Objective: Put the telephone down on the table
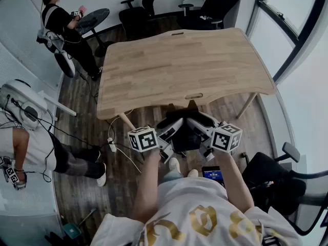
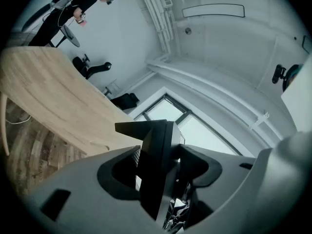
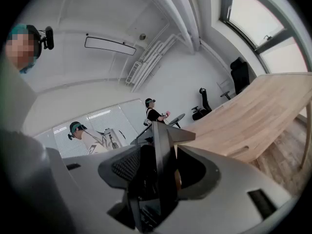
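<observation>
A black telephone (image 1: 185, 136) hangs in the air in front of me, below and short of the near edge of the wooden table (image 1: 179, 60). My left gripper (image 1: 171, 132) clamps its left end and my right gripper (image 1: 201, 128) its right end. In the left gripper view the telephone (image 2: 155, 155) fills the gap of the left gripper (image 2: 158, 172), both pads pressed on it. The right gripper view shows the same: the telephone (image 3: 163, 165) stands edge-on inside the right gripper (image 3: 157, 174). The tabletop (image 2: 53, 101) (image 3: 258, 111) lies ahead, bare.
A seated person (image 1: 25, 137) is at the left and another person (image 1: 61, 22) stands at the far left. Office chairs (image 1: 138, 12) stand behind the table, another chair (image 1: 277, 181) at my right. A power strip with cables (image 1: 110, 145) lies on the floor.
</observation>
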Available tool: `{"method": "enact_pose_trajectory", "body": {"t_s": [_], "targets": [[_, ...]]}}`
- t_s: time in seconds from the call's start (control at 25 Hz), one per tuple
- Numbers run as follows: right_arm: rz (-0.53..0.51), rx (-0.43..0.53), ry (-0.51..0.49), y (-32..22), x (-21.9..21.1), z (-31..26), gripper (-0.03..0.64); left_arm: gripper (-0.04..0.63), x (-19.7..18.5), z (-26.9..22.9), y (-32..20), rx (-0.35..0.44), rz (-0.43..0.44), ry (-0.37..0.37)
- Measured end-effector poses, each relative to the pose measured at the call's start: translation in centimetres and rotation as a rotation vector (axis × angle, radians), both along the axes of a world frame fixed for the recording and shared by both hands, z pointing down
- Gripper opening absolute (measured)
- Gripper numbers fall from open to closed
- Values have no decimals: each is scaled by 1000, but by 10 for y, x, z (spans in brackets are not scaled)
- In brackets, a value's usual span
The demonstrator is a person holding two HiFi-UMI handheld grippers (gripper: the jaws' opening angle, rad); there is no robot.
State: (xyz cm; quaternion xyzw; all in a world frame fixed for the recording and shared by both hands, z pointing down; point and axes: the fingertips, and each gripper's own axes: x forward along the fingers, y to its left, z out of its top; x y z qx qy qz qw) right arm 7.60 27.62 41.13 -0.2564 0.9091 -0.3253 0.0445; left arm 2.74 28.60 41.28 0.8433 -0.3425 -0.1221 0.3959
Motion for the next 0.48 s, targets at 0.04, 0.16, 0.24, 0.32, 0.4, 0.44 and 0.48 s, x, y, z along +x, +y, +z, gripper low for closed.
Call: {"method": "enact_pose_trajectory", "body": {"t_s": [0.04,0.16,0.24,0.32,0.4,0.44,0.48], "targets": [[-1,0,1,1,1,0,213,236,0,0,1,-3,-4,-1],[-5,-7,4,6,1,-1,213,236,0,0,6,-8,-10,-3],[-7,-20,5,9,2,-1,214,236,1,1,9,-12,-11,-9],[-10,-26,4,12,3,-1,214,236,2,2,12,-12,-11,-17],[-9,-22,2,13,5,-4,214,236,4,-1,13,-5,-8,-14],[-9,-19,2,14,6,-5,214,236,6,-3,14,-1,-7,-8],[-9,-16,1,15,7,-6,214,236,7,-5,15,2,-8,-4]]}}
